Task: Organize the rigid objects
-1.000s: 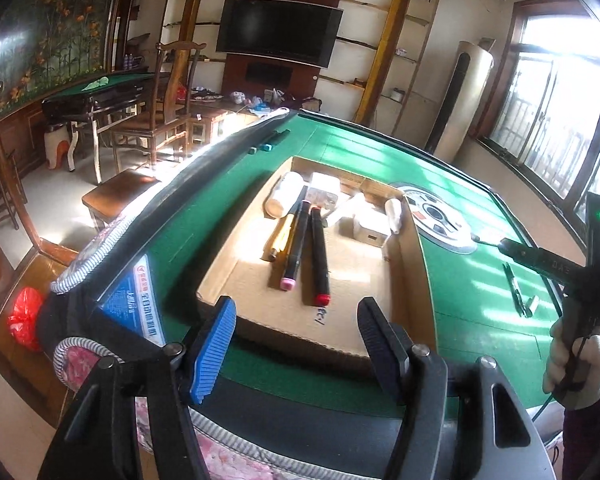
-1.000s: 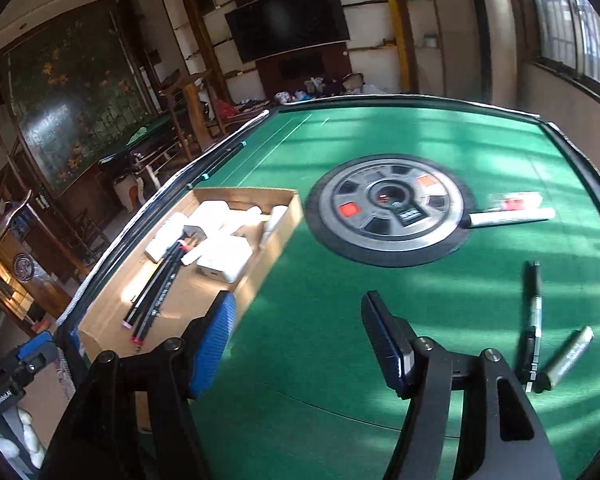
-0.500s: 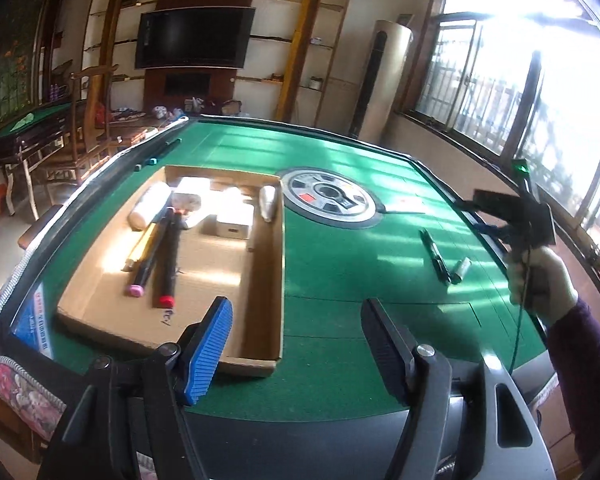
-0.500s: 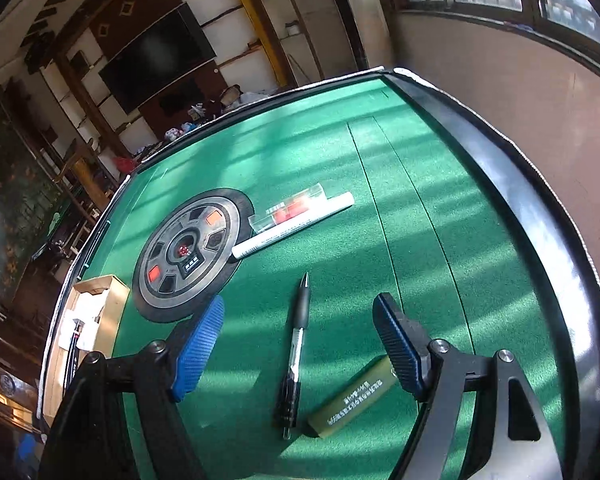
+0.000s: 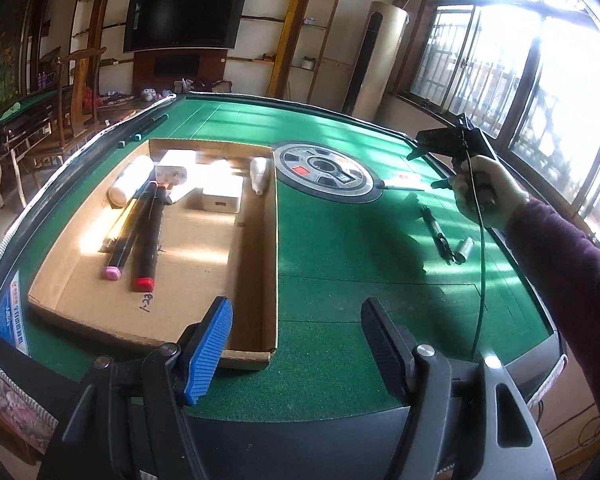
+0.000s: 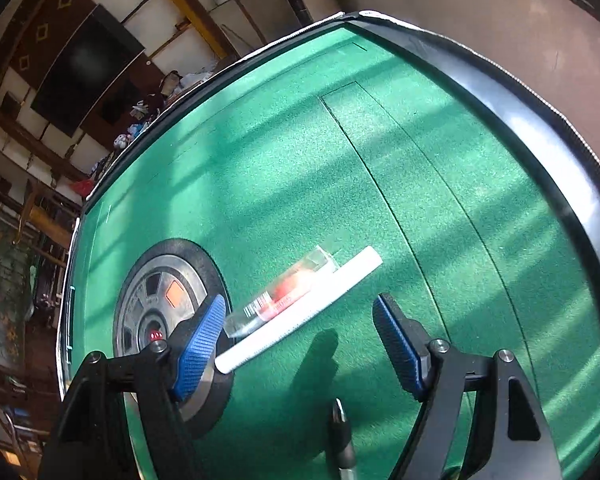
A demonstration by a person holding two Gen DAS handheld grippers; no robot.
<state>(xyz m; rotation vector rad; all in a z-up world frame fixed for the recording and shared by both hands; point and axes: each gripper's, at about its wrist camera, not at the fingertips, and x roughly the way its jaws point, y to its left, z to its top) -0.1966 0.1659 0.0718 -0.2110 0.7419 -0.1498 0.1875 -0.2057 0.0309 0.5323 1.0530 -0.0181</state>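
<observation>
A shallow cardboard tray [image 5: 256, 272] lies on the green felt table and holds markers [image 5: 144, 232], a white box [image 5: 222, 200] and white tubes. A black pen [image 5: 436, 230] and a small cylinder [image 5: 464, 248] lie on the felt at the right. In the right wrist view a white stick [image 6: 300, 312] and a clear case with red contents [image 6: 284, 296] lie side by side. My right gripper [image 6: 300, 344] is open, hovering just above and near them. It also shows in the left wrist view [image 5: 444, 148]. My left gripper [image 5: 296, 344] is open and empty by the tray's near corner.
A round grey and black dial [image 5: 328, 172] sits in the table's middle, also in the right wrist view [image 6: 160, 308]. The pen's tip [image 6: 340, 416] shows below my right gripper. A raised black rim [image 6: 520, 120] bounds the table. Chairs and another table stand at the left.
My right gripper has swung forward past the pen and cylinder toward the white stick and clear case. My left gripper has shifted slightly and stays open.
</observation>
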